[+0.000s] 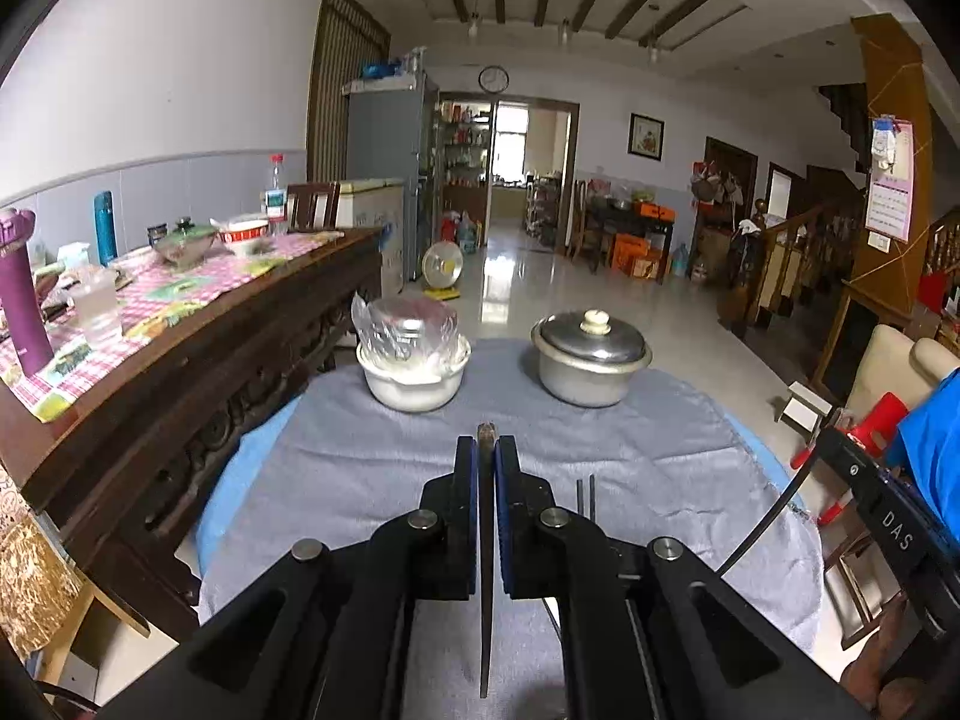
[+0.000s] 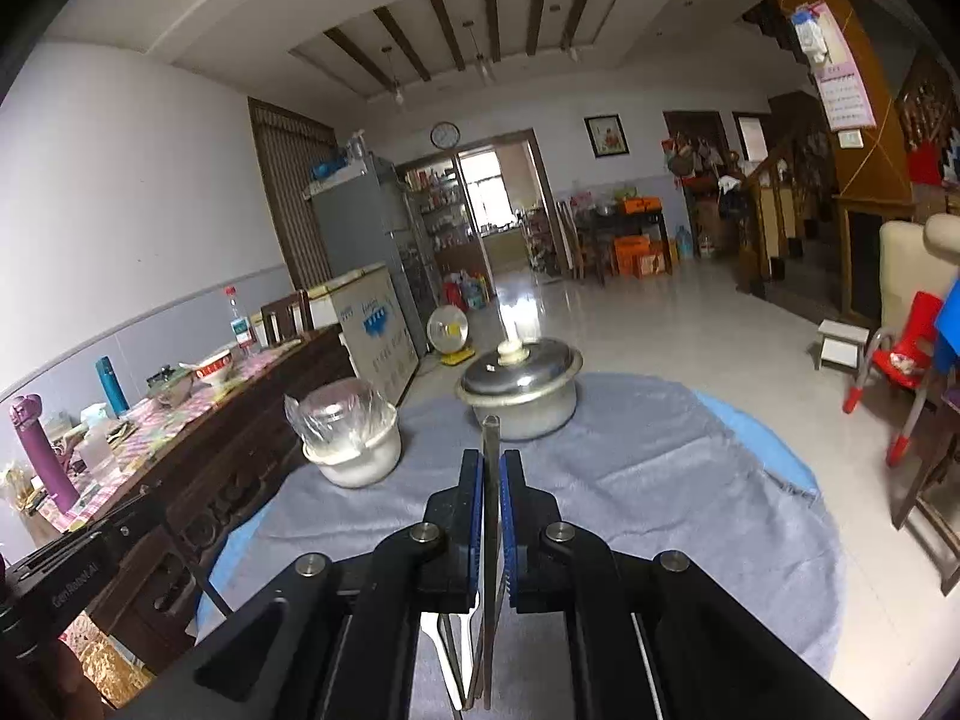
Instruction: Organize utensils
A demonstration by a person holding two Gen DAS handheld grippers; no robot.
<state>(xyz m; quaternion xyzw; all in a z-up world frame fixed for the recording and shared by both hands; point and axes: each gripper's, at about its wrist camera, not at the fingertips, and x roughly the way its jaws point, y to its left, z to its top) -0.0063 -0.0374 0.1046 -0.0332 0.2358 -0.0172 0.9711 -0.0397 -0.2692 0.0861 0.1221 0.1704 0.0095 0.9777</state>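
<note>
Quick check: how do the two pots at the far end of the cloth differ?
The metal pot is bare grey aluminium; the white pot is pale. The metal pot has a domed lid with a cream knob; the white pot has crinkled clear plastic bulging above its rim. Both stand upright on the grey cloth.

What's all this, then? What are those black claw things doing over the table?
A person is tidying utensils with a hand-held claw in each hand. The left claw is shut on a thin utensil, seen edge-on, so I cannot tell which kind. The right claw is shut on a fork, handle pointing forward. Both are held above a grey cloth. At the far side stand a lidded metal pot and a white pot with plastic wrap. A pair of chopsticks lies on the cloth.
</note>
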